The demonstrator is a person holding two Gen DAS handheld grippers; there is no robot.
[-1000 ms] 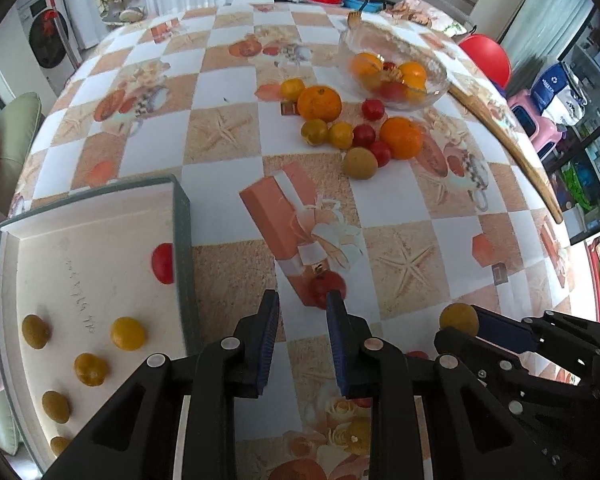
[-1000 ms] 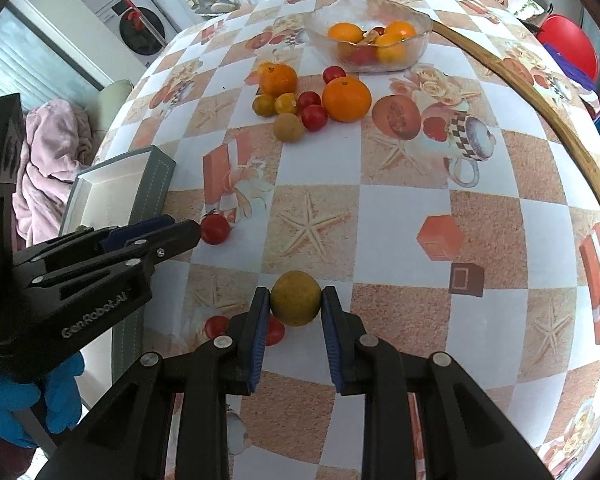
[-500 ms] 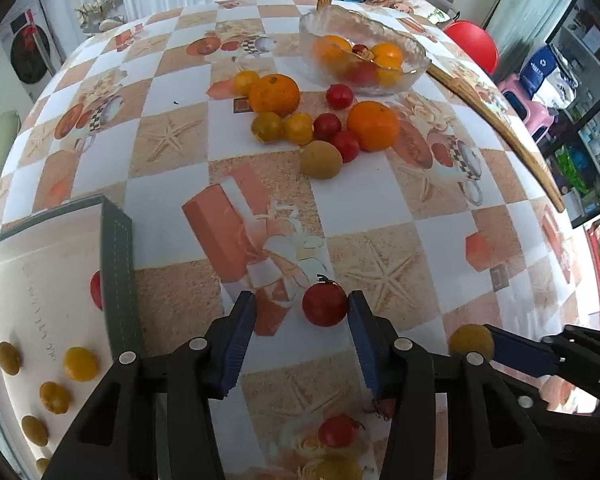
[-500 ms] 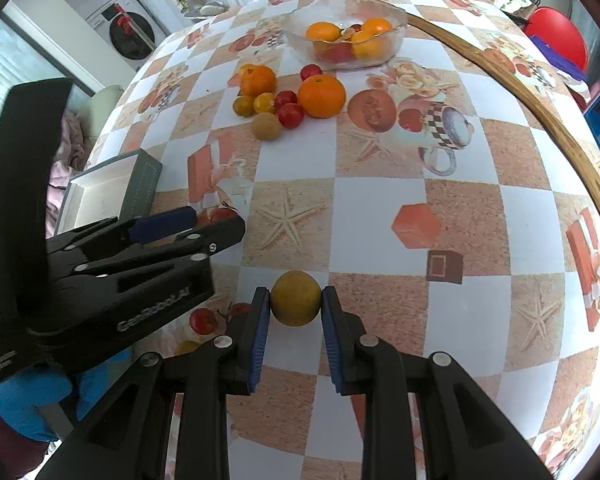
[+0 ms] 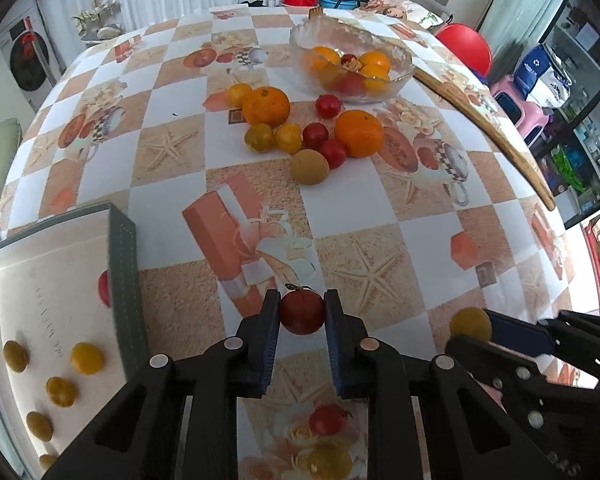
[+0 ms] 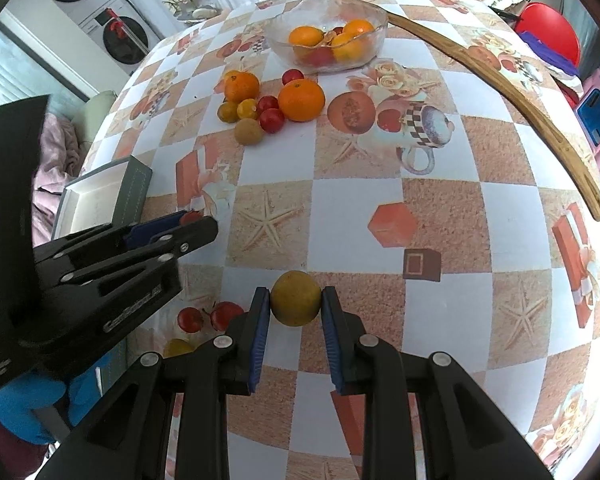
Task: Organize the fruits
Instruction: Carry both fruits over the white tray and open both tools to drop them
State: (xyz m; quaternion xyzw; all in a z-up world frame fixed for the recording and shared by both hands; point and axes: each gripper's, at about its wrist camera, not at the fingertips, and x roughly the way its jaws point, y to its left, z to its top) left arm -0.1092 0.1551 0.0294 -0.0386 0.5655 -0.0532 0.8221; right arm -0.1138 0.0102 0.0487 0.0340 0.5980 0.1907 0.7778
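Observation:
My left gripper is shut on a red tomato, held just above the tablecloth. My right gripper is shut on a yellow-brown round fruit; that fruit also shows in the left wrist view. The left gripper appears in the right wrist view. A white tray with a grey rim at the left holds several small yellow fruits and a red one. A cluster of oranges and small tomatoes lies mid-table. A glass bowl holds more fruit.
Loose tomatoes and a yellow fruit lie below the grippers. A long wooden stick lies along the table's right edge. A red chair and pink stool stand beyond the table.
My left gripper has moved forward over the red tomato and closed on it. My right gripper still holds the yellow-brown fruit and has barely moved.

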